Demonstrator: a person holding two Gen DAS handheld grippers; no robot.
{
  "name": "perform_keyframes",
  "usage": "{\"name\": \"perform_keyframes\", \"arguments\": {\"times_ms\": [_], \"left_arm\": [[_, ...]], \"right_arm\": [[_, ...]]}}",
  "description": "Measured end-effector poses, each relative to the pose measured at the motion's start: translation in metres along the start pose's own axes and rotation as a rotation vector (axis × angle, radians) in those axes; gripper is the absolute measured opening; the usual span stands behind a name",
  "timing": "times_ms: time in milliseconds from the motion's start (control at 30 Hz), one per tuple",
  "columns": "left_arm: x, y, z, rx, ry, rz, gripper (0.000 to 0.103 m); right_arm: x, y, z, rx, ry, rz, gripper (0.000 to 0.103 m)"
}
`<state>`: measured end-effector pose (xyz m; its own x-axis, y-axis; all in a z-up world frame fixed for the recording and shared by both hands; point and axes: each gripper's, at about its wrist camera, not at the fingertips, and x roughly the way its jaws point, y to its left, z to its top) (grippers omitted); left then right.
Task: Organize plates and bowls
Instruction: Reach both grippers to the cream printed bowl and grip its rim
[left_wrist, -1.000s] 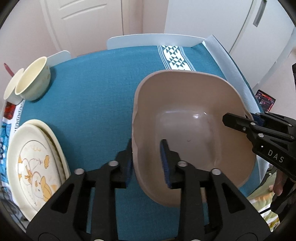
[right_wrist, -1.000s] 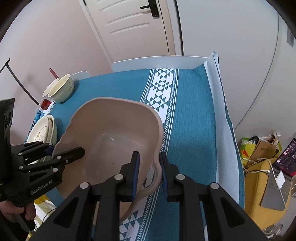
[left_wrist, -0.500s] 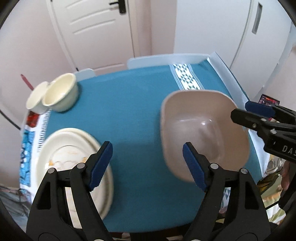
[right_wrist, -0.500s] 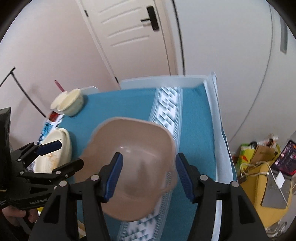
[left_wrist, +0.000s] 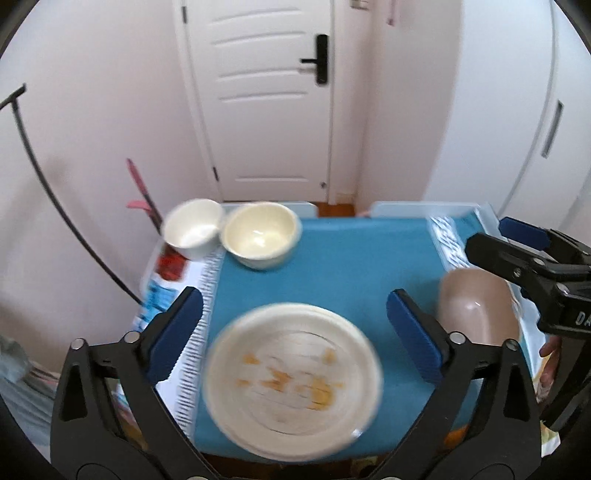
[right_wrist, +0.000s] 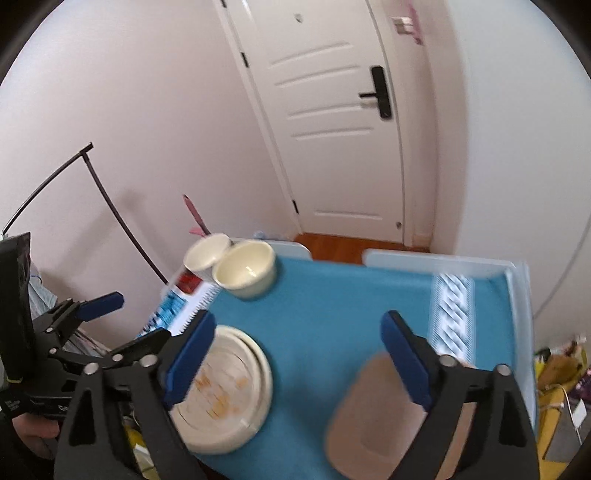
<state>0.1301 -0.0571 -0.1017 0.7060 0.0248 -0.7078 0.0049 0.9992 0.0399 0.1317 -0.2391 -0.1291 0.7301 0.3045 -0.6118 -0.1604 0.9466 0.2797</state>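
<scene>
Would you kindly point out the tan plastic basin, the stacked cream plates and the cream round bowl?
Tan plastic basin (left_wrist: 476, 310): left wrist view, inner wall.
Stacked cream plates (left_wrist: 291, 373): left wrist view, centre of top plate.
Cream round bowl (right_wrist: 245, 271): right wrist view, inside.

Both views are bright with soft, even daylight; shadows are faint; the fisheye lens bends the door (left_wrist: 266, 99) and walls and leaves dark corners; motion blur smears the stacked plates (left_wrist: 291, 380), the tan tub (right_wrist: 373, 417) and the patterned strip of the tablecloth (right_wrist: 452, 310); a small glint shows inside the cream bowl (left_wrist: 260, 236); the black gripper frames stay sharp.
</scene>
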Motion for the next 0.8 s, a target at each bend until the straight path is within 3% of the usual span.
{"name": "perform_keyframes", "arguments": {"times_ms": [167, 300, 367, 533, 700, 800], "left_arm": [[0.018, 0.064, 0.017, -0.028, 0.028, -0.006, 0.101], [0.051, 0.109, 0.027, -0.107, 0.102, -0.065, 0.101], [0.071, 0.122, 0.03, -0.137, 0.138, -0.094, 0.101], [0.133, 0.141, 0.036, -0.223, 0.244, -0.136, 0.099], [0.186, 0.139, 0.033, -0.285, 0.327, -0.167, 0.083], [0.213, 0.133, 0.029, -0.309, 0.372, -0.176, 0.068]], "right_arm": [[0.03, 0.046, 0.026, -0.03, 0.003, -0.002, 0.095], [0.061, 0.072, 0.043, -0.06, 0.061, -0.078, 0.095], [0.076, 0.077, 0.051, -0.059, 0.089, -0.128, 0.095], [0.137, 0.064, 0.071, 0.017, 0.229, -0.121, 0.095], [0.203, 0.043, 0.074, 0.047, 0.398, -0.109, 0.095], [0.237, 0.032, 0.067, 0.056, 0.467, -0.092, 0.082]]}}
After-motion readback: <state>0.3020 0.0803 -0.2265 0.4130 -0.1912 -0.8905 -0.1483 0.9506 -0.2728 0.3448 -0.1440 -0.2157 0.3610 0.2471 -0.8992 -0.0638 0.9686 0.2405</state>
